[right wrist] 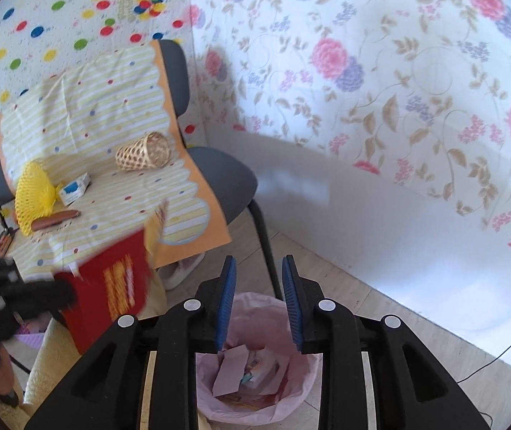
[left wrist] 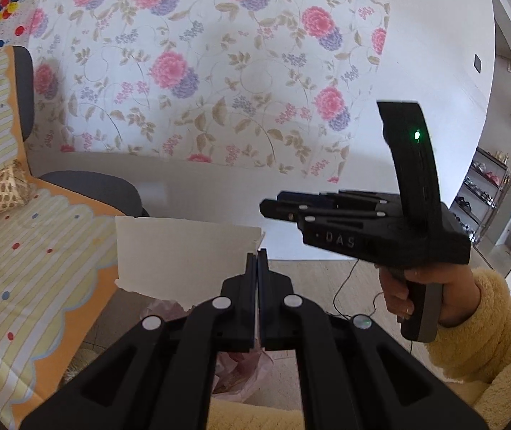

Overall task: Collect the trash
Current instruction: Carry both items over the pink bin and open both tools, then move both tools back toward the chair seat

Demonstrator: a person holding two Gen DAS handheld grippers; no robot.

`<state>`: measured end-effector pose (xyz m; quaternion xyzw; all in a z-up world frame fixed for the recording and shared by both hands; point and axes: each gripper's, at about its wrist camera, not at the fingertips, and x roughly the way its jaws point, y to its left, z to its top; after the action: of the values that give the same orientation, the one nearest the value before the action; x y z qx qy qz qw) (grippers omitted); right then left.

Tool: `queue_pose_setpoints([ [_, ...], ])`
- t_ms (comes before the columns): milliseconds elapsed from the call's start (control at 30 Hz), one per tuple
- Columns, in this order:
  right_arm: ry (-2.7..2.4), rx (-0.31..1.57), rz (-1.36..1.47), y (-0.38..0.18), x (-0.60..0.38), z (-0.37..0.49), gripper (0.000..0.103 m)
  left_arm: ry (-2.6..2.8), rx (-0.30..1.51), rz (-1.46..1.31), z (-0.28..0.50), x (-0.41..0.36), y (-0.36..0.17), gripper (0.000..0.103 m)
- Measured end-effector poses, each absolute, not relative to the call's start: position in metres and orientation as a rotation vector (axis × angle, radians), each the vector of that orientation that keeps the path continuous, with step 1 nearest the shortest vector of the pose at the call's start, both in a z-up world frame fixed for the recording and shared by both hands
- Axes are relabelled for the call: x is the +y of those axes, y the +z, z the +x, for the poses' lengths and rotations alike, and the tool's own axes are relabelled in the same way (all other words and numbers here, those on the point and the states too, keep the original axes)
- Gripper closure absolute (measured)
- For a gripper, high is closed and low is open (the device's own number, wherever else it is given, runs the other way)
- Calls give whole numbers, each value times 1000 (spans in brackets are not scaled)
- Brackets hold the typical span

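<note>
My left gripper [left wrist: 257, 254] is shut on a flat piece of card, white on the side facing its camera [left wrist: 183, 254] and red with yellow print in the right wrist view [right wrist: 112, 286]. It holds the card in the air beside the chair, above and left of a bin lined with a pink bag [right wrist: 255, 394] that holds paper scraps. The bin's bag also shows under the left fingers [left wrist: 234, 372]. My right gripper [right wrist: 259, 268] is open and empty, directly above the bin. It also shows in the left wrist view [left wrist: 276, 208], to the right of the card.
A grey chair [right wrist: 226, 175] draped in a striped yellow cloth carries a woven basket [right wrist: 144, 152], a yellow net [right wrist: 35, 193], a small blue-and-white box [right wrist: 74, 188] and a red-brown stick [right wrist: 56, 219]. Floral-covered walls stand behind. A black cable [right wrist: 499, 354] lies on the floor.
</note>
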<state>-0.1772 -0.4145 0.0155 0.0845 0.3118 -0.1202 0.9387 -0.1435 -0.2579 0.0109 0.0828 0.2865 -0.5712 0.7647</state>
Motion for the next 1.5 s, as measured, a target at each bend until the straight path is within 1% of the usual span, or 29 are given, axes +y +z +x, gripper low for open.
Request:
queue_pose_setpoints([
  [133,-256,641,183,15,-424,-180,73,-1247,688,199,-135,-272,-11,103],
  [167,-255,646,185,14,-425,-179,73,-1242,707,203,-132,-275,-17,101],
  [233,-250,652,190,11,-427,-178,72,-1206,722,214,-125,-276,-24,90],
  [300,-243,661,192,7,-426,-178,72,-1142,727,224,-116,-274,-28,57],
  [333,-239,665,193,5,-425,-176,71,-1123,727,220,-112,-272,-29,54],
  [467,-219,686,191,-2,-419,-171,70,-1014,736,197,-94,-258,-32,53],
  [667,-162,700,209,-8,-405,-159,70,-858,673,153,-83,-217,-12,53],
  [967,-28,676,186,7,-366,-128,70,-707,608,140,-82,-173,13,53],
  [1100,37,667,166,14,-345,-106,63,-630,608,115,-74,-148,14,53],
  [1167,71,662,149,17,-333,-93,62,-580,606,110,-69,-134,14,52],
  [1400,167,653,89,21,-296,-45,51,-420,602,64,-47,-78,16,43],
  [1500,208,653,71,20,-280,-22,49,-345,603,35,-36,-51,17,41],
])
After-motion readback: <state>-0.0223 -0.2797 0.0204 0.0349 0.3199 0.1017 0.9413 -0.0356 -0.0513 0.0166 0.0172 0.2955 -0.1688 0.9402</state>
